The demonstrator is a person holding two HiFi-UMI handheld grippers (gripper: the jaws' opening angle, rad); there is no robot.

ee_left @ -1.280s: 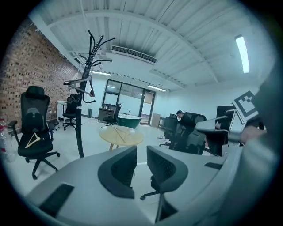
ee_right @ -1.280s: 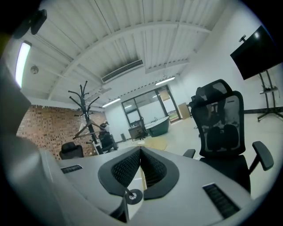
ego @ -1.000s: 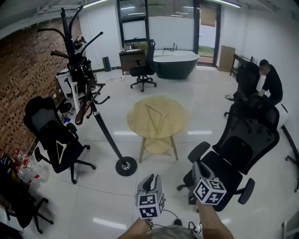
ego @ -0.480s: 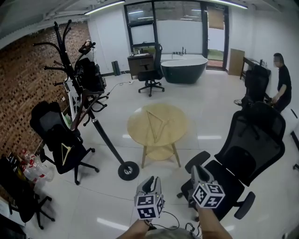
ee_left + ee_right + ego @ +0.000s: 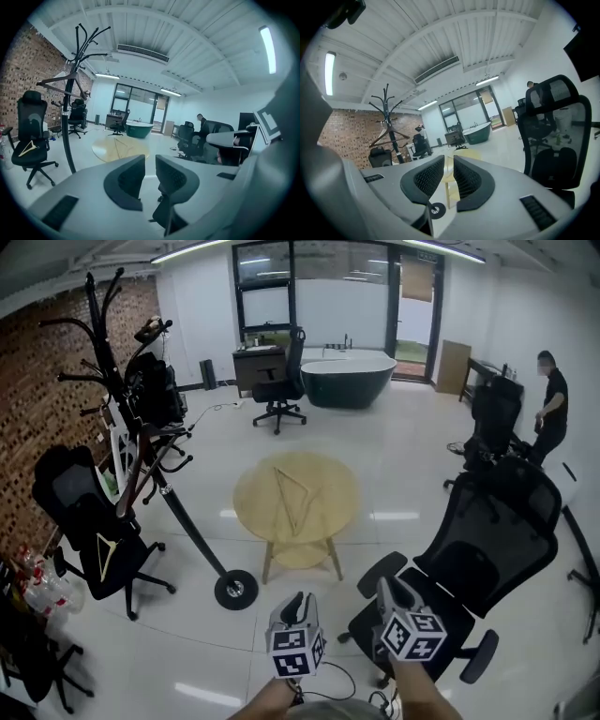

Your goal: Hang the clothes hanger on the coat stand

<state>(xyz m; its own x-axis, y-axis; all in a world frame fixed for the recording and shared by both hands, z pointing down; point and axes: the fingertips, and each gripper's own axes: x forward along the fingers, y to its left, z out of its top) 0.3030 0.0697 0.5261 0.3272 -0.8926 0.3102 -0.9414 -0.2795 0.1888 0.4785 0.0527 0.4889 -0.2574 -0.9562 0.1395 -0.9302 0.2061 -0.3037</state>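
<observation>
A wooden clothes hanger (image 5: 292,498) lies flat on the round wooden table (image 5: 253,521) in the middle of the room, also in the left gripper view as the hanger (image 5: 123,147). The black coat stand (image 5: 178,517) rises at the left, with its round base (image 5: 235,590) on the floor and a wooden hanger (image 5: 134,479) on one arm. My left gripper (image 5: 298,606) and right gripper (image 5: 385,590) are held low, near my body and short of the table. Both are open by a narrow gap with nothing between the jaws, as the left gripper (image 5: 150,161) and right gripper (image 5: 449,161) show.
A black office chair (image 5: 487,549) stands close at my right. Another chair (image 5: 80,512) at the left has a hanger (image 5: 103,554) on its seat. A dark bathtub (image 5: 347,381), a desk chair (image 5: 277,390) and a person (image 5: 553,409) are further back. A brick wall lines the left.
The head view has swung, so the stand, table and chairs sit further left in view. The person at the back right has straightened up. Both grippers stay as they were.
</observation>
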